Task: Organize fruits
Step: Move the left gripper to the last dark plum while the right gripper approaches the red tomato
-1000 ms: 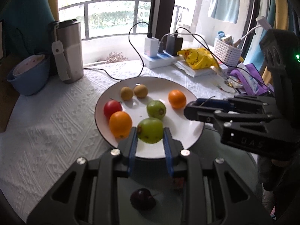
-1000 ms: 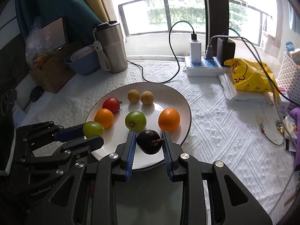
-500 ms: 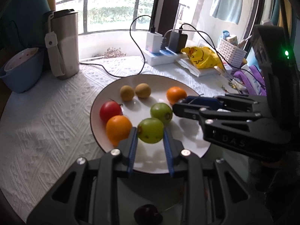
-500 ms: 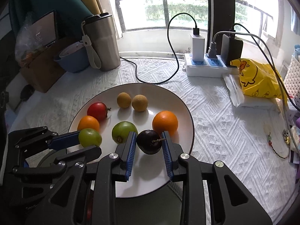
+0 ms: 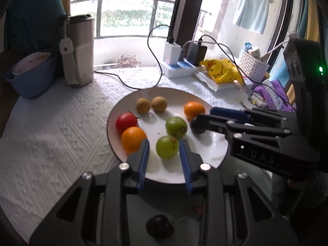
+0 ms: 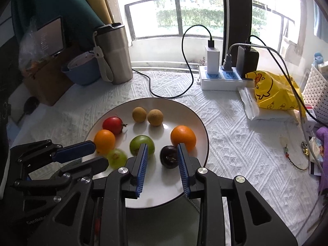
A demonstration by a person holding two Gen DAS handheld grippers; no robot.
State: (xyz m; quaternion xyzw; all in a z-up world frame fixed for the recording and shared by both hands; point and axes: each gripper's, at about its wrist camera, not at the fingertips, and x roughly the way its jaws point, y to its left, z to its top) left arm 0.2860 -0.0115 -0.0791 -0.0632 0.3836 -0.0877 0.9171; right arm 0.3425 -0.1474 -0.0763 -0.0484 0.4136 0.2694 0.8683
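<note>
A white plate point(image 5: 205, 155) point(image 6: 196, 121) holds two oranges, a red tomato point(image 6: 112, 124), two brown longans and a green fruit point(image 6: 141, 144). My left gripper point(image 5: 164, 149) is open; a green fruit point(image 5: 167, 147) lies on the plate between its fingers. My right gripper point(image 6: 161, 155) is open; a dark plum point(image 6: 168, 156) lies on the plate between its fingers, by the right finger. In the left wrist view the right gripper point(image 5: 196, 123) reaches in from the right. A dark cherry point(image 5: 160, 228) lies off the plate, under the left gripper.
A steel tumbler point(image 6: 114, 53) and a blue bowl point(image 6: 82, 71) stand at the back left. A power strip point(image 6: 221, 80) with cables, a yellow bag point(image 6: 272, 90) and a white basket point(image 6: 315, 94) are at the back right. A white cloth point(image 6: 235, 135) covers the table.
Both grippers have opened and lowered to the plate. The green fruit and the dark plum, held before, now lie loose on the plate between the fingers.
</note>
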